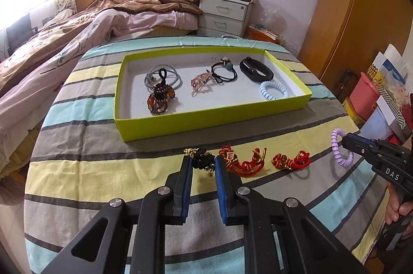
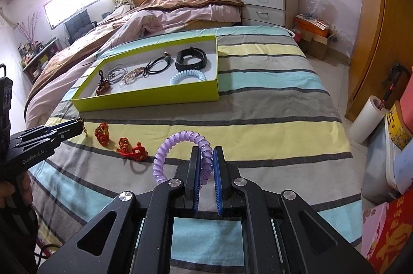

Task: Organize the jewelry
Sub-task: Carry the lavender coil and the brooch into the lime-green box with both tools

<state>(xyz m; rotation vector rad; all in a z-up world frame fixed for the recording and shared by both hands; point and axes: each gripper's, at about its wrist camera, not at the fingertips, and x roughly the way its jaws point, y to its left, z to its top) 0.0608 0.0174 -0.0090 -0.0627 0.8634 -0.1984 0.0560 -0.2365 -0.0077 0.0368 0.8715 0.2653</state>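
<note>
**Both hand-held grippers clamped on hair ties in front of the green tray**

The left hand-held gripper (image 1: 203, 161) is clenched on a black hair tie with gold charms (image 1: 204, 161), which lies on the striped cloth just in front of the tray's near wall. The right hand-held gripper (image 2: 206, 157) is clenched on a purple spiral hair tie (image 2: 180, 155), holding the coil upright above the cloth, in front of the tray and off its right end.

Writing: the right hand-held gripper shows "DAS" in white on its side in the left wrist view; the left one reads "GenRobot.AI" in the right wrist view. No other text is legible.

Counts, taken from the yellow-green tray (image 1: 206, 119) outward. Inside it lie six pieces: one grey hair tie (image 1: 165, 76) at the far left, one dark red beaded ornament (image 1: 160, 99) just in front of that, one pink-gold hair clip (image 1: 200, 81) in the middle, one black hair tie with a bead (image 1: 223, 71), one black wristband (image 1: 255, 68) at the far right, and one pale blue spiral tie (image 1: 273, 90) in the near right corner. In front of the tray, on the cloth, lie two red knotted ornaments (image 1: 242, 160), side by side between the two grippers. That makes two spiral ties and two hand-held grippers in all.
</note>
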